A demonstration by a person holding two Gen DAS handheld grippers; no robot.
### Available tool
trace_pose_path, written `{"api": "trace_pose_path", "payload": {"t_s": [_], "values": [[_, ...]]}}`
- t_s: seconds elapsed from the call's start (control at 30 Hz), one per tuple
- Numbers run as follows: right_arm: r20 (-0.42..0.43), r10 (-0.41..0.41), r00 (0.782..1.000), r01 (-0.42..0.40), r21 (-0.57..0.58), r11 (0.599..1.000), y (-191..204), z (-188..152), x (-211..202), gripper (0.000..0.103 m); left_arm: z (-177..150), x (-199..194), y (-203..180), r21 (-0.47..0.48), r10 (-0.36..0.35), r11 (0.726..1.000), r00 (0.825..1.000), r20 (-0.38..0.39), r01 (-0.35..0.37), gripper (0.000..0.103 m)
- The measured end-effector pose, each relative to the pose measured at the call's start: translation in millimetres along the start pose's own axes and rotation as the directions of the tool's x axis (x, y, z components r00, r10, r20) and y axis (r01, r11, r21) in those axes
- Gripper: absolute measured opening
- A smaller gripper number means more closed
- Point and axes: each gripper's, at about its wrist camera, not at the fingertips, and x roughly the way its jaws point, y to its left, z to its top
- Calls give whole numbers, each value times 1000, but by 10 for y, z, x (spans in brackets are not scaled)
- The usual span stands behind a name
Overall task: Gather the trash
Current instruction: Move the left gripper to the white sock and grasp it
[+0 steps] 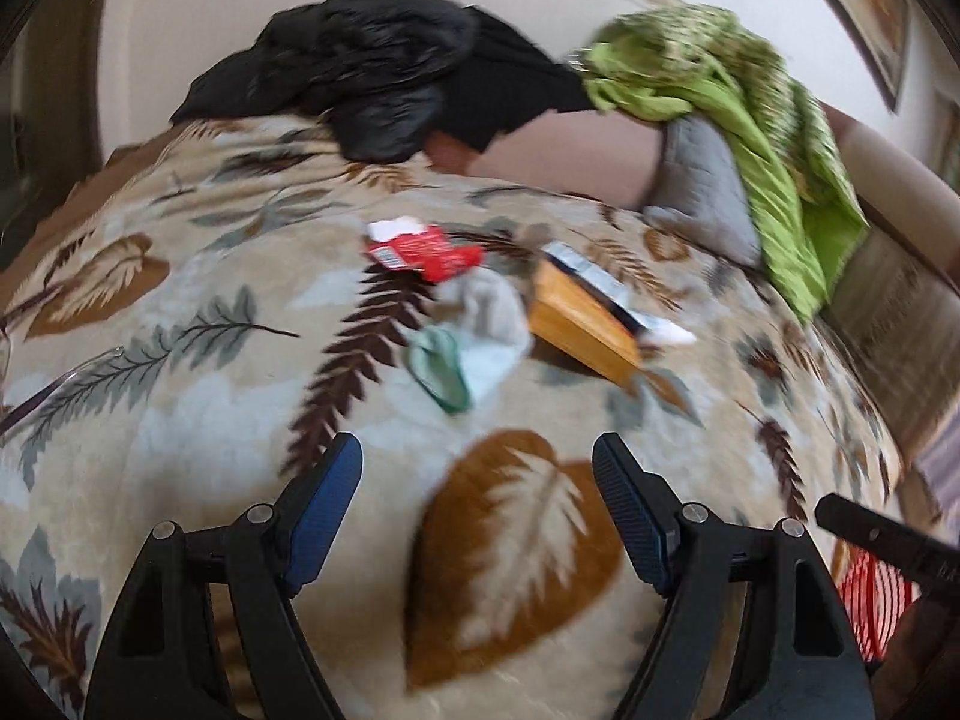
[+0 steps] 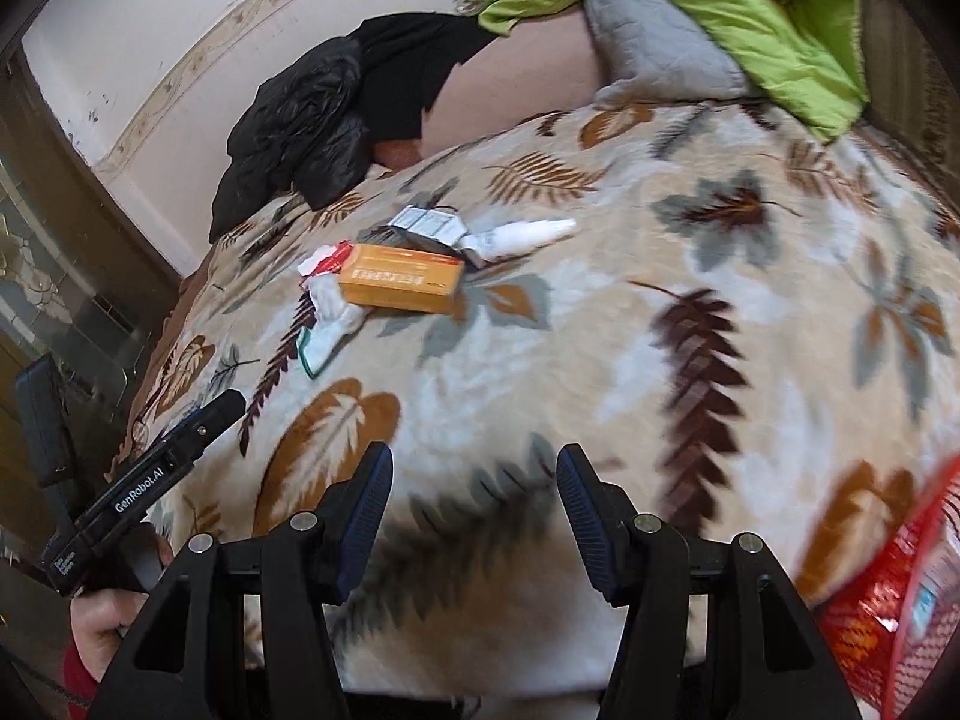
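Litter lies in a cluster on a leaf-patterned blanket (image 1: 180, 408): a red and white wrapper (image 1: 423, 249), crumpled white tissue (image 1: 492, 318), a green-edged packet (image 1: 441, 369), an orange box (image 1: 579, 315) and a silver-white pack (image 1: 591, 273). My left gripper (image 1: 477, 468) hovers open and empty short of the cluster. The right wrist view shows the same orange box (image 2: 399, 279), wrapper (image 2: 324, 261), tissue (image 2: 333, 315), silver pack (image 2: 426, 222) and a white twisted piece (image 2: 522, 237). My right gripper (image 2: 474, 480) is open, empty and further back. The left gripper body (image 2: 162, 468) shows at left, held by a hand (image 2: 102, 624).
A red mesh basket (image 2: 888, 594) sits at the near right, also glimpsed as the basket (image 1: 876, 594) in the left wrist view. Black clothing (image 1: 372, 66), a green cloth (image 1: 750, 96) and a grey pillow (image 1: 702, 180) lie at the bed's far side by the wall.
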Motion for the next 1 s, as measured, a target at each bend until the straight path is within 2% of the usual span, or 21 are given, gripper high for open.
{"api": "trace_pose_path", "payload": {"t_s": [0.1, 0.2, 0.3, 0.37, 0.53, 0.57, 0.6, 0.7, 0.87, 1.0], "values": [[7, 6, 1000, -6, 3, 1000, 46, 74, 222, 61, 142, 251, 62, -24, -13, 1000, 1000, -21, 12, 80], [-21, 13, 1000, -13, -3, 1000, 9, 71, 391, 61, 256, 528, 31, -6, -19, 1000, 999, -44, 19, 83], [-89, 43, 995, -39, 46, 998, -112, 72, 531, 61, 392, 801, -55, 34, 7, 999, 998, -54, -5, 83], [-90, 47, 995, -43, 51, 998, -149, 89, 535, 61, 474, 977, -112, 51, 33, 998, 998, -51, -30, 83], [-81, 54, 995, -49, 63, 997, -210, 118, 518, 61, 512, 1328, -164, 84, 75, 994, 992, -102, -67, 83], [-83, 62, 995, -57, 69, 996, -222, 128, 522, 61, 521, 1341, -154, 79, 69, 995, 992, -102, -61, 72], [-85, 68, 994, -62, 73, 995, -229, 136, 525, 61, 534, 1334, -138, 73, 68, 995, 993, -97, -61, 54], [-92, 85, 992, -78, 75, 994, -220, 172, 550, 61, 552, 1251, -67, 55, 70, 996, 994, -81, -66, 34], [-69, 107, 992, -106, 8, 994, -71, 367, 576, 61, 557, 1093, 18, 65, 95, 994, 994, -52, -92, 24], [-43, 141, 989, -144, -58, 988, 155, 775, 723, 66, 533, 1072, 81, 71, 87, 994, 994, -63, -82, 23]]}}
